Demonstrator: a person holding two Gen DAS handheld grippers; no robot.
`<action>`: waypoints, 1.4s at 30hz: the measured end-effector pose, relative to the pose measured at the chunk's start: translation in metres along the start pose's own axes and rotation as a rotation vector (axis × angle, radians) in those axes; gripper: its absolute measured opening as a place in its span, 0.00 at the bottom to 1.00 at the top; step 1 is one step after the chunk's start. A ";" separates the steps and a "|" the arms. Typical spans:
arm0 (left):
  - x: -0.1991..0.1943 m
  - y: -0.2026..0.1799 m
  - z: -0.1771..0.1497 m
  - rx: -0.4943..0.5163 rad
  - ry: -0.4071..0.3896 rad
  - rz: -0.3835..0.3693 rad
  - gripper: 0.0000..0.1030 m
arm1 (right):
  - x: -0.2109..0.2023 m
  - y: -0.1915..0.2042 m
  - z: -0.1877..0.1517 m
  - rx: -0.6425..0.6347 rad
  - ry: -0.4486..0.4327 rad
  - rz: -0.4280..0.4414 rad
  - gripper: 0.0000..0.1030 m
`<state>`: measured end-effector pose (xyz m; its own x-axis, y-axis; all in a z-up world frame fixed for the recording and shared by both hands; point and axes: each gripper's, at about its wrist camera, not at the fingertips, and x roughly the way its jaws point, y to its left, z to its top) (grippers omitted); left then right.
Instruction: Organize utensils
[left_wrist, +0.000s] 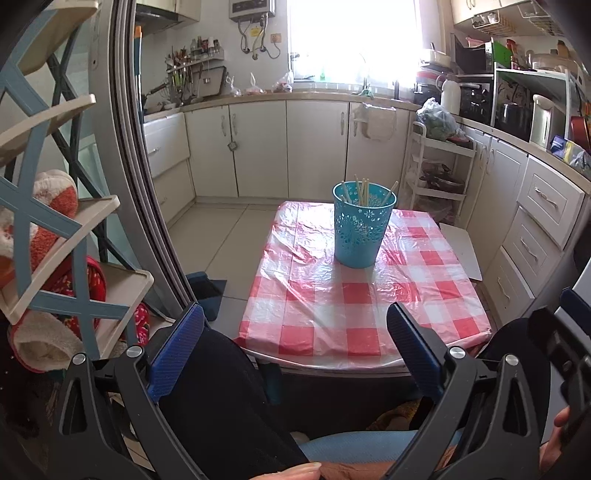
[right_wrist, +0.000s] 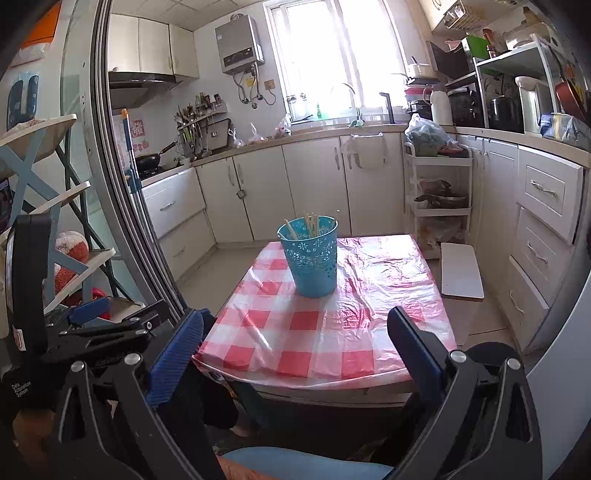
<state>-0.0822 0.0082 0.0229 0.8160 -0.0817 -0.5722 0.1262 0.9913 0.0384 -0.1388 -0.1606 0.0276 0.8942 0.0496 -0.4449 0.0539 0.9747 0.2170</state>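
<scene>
A turquoise perforated holder (left_wrist: 361, 229) (right_wrist: 310, 256) stands upright on a small table with a red-and-white checked plastic cloth (left_wrist: 354, 302) (right_wrist: 332, 332). Several pale chopsticks (left_wrist: 364, 190) (right_wrist: 310, 223) lean inside it. My left gripper (left_wrist: 295, 317) hangs open below and before the table's near edge, over a person's dark-clothed lap, with nothing between its blue pads. My right gripper (right_wrist: 295, 321) is likewise open and empty at the near edge. The left gripper's body (right_wrist: 96, 317) shows at the left of the right wrist view.
A shoe rack with slippers (left_wrist: 55, 236) and a sliding door frame (left_wrist: 147, 184) stand on the left. White cabinets (left_wrist: 288, 147), a white trolley (left_wrist: 436, 173) and drawers (left_wrist: 535, 229) ring the table. A white board (right_wrist: 461, 271) lies to the table's right.
</scene>
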 end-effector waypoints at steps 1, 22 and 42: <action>-0.002 -0.001 0.000 0.003 -0.008 0.005 0.93 | -0.001 0.002 -0.001 -0.007 0.002 0.004 0.93; -0.014 0.001 0.001 -0.022 -0.030 0.017 0.93 | -0.013 0.003 -0.008 -0.022 0.007 0.023 0.93; -0.013 0.006 -0.003 -0.015 -0.031 0.023 0.93 | -0.010 0.007 -0.012 -0.028 0.033 0.020 0.93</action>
<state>-0.0938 0.0155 0.0281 0.8355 -0.0620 -0.5460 0.0989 0.9943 0.0386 -0.1527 -0.1515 0.0232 0.8799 0.0756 -0.4690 0.0237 0.9791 0.2022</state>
